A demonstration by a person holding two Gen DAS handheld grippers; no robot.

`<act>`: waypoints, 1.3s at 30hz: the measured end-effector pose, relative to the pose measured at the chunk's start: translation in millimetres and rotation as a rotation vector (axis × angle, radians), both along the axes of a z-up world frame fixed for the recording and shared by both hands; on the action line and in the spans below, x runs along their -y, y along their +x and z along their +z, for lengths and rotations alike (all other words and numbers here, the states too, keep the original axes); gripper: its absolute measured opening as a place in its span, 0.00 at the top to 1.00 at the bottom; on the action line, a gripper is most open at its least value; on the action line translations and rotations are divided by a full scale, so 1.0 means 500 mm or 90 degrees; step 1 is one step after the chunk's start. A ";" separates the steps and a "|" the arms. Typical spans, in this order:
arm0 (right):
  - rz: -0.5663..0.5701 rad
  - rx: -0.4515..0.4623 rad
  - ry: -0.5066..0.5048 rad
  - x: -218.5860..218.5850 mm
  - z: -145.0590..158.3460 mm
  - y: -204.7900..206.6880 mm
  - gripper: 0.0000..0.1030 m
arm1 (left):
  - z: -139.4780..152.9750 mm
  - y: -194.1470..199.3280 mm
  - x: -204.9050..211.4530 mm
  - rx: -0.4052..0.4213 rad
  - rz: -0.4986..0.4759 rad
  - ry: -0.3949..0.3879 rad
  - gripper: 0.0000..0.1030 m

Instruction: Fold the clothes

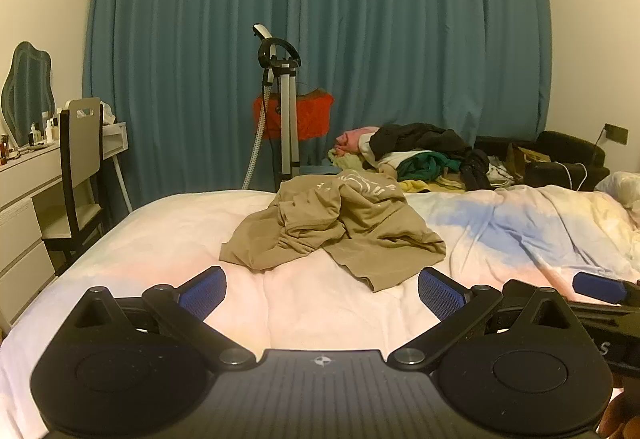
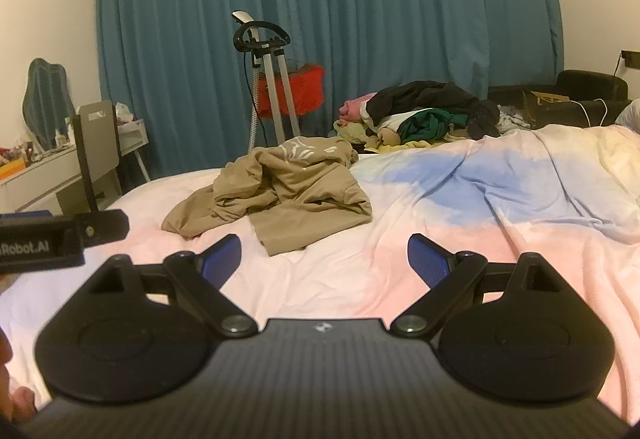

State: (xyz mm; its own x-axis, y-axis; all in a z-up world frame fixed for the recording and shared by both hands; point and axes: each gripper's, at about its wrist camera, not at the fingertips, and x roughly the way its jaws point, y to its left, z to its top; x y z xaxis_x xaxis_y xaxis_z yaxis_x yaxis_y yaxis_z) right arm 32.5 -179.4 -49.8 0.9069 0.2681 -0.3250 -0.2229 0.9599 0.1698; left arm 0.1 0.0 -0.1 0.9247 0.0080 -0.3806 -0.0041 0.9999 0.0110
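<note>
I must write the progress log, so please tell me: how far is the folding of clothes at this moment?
Done: nothing visible; no folded garment shows on the bed. In hand: nothing; the left gripper and right gripper are both open and empty, hovering before the tan garment, which lies crumpled. Left: that garment, plus the mixed pile of clothes behind it.

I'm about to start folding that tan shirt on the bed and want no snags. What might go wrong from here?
1. The tan shirt lies crumpled with overlapping layers, so the open left gripper or right gripper may pinch several layers at once.
2. The soft bed cover is itself wrinkled; fingers could catch it along with the shirt.
</note>
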 end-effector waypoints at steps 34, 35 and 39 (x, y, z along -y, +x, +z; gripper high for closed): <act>-0.020 0.065 -0.046 -0.010 0.009 -0.013 0.11 | -0.013 0.006 0.013 0.028 0.049 0.037 0.00; -0.018 0.072 -0.053 -0.014 0.009 -0.015 0.11 | -0.014 0.006 0.014 0.029 0.049 0.040 0.00; -0.029 0.128 -0.094 -0.035 0.014 -0.031 0.11 | -0.019 0.005 0.019 0.032 0.052 0.054 0.00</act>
State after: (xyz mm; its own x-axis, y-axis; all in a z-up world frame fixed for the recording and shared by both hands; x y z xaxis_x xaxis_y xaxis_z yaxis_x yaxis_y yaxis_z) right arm 16.9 -161.9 -42.9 0.9672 0.1889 -0.1699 -0.1944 0.9808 -0.0161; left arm 2.8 -9.7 -9.4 0.9377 0.1136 -0.3283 -0.0875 0.9918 0.0933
